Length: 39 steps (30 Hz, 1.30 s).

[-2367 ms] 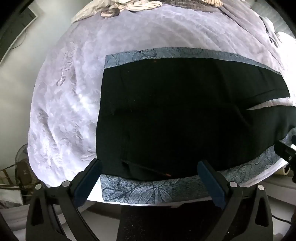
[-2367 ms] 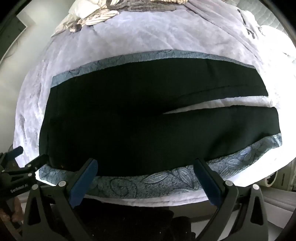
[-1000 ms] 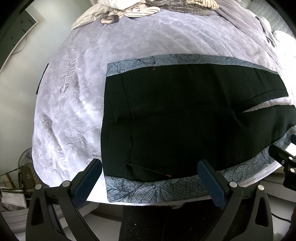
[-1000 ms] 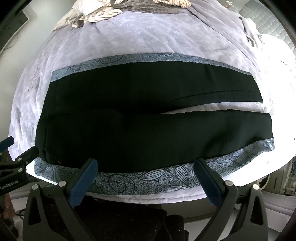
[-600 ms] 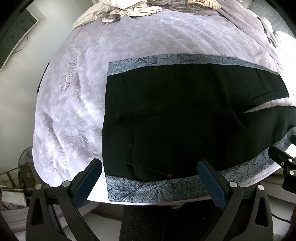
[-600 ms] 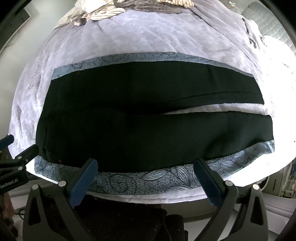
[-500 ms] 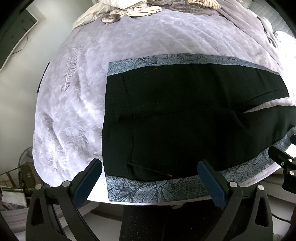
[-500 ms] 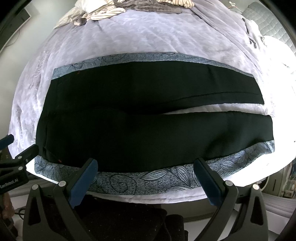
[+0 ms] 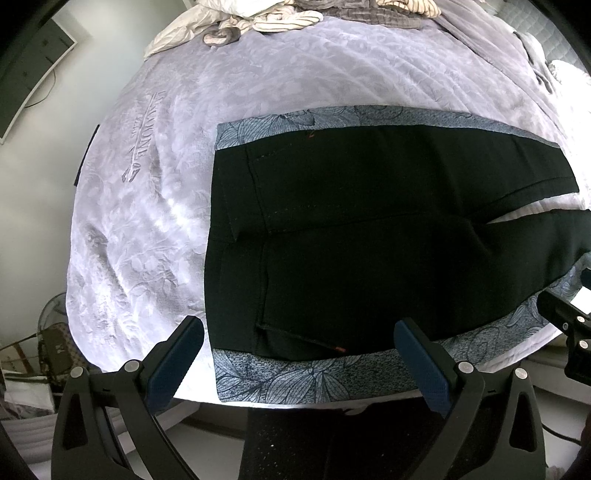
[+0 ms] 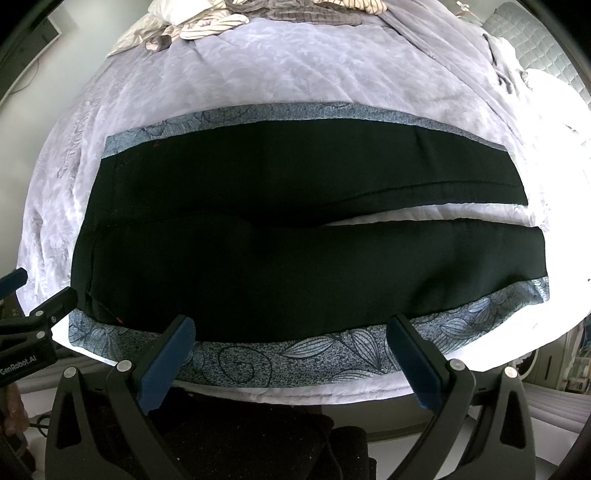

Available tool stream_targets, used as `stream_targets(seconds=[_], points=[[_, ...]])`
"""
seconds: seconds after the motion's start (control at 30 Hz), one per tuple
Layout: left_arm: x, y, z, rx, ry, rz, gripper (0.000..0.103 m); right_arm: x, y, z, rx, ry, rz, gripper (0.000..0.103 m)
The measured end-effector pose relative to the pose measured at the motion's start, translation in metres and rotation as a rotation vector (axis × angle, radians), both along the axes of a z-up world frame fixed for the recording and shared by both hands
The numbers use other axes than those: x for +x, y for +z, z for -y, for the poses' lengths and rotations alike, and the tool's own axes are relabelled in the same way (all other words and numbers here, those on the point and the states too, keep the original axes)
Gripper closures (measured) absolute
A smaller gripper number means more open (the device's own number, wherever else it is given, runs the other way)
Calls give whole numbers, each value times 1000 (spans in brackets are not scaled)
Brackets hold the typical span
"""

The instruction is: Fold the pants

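Observation:
Black pants (image 9: 369, 236) lie flat across a bed, waistband at the left, both legs running right with a narrow gap between them. Blue leaf-print side stripes (image 9: 306, 376) edge the near and far sides. In the right wrist view the whole pants (image 10: 295, 243) show, legs ending at the right. My left gripper (image 9: 299, 354) hovers open above the near edge by the waist, holding nothing. My right gripper (image 10: 291, 350) hovers open over the near stripe (image 10: 332, 354) at mid-leg, also empty. Each gripper shows at the edge of the other's view.
A lilac quilted bedspread (image 9: 155, 206) covers the bed. Crumpled clothes (image 9: 295, 14) are piled at the far end. A fan and a bag (image 9: 55, 347) stand on the floor at the left. The bed's near edge runs just under both grippers.
Both grippers have risen and pulled back slightly from the bed, so more of the bedspread and far clothes pile shows. The pants have not moved.

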<state>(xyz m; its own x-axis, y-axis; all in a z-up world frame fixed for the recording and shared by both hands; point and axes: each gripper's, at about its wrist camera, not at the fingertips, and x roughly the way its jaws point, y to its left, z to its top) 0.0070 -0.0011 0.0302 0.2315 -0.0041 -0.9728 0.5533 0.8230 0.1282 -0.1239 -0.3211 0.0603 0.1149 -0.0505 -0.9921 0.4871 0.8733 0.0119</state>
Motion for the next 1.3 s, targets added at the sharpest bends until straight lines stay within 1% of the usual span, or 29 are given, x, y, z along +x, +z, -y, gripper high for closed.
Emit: stream_targets(seconds=[1.3], points=[[-2,-1,-4,6,-3,-2,0,-2,-6,2,16,-4,-12,0]])
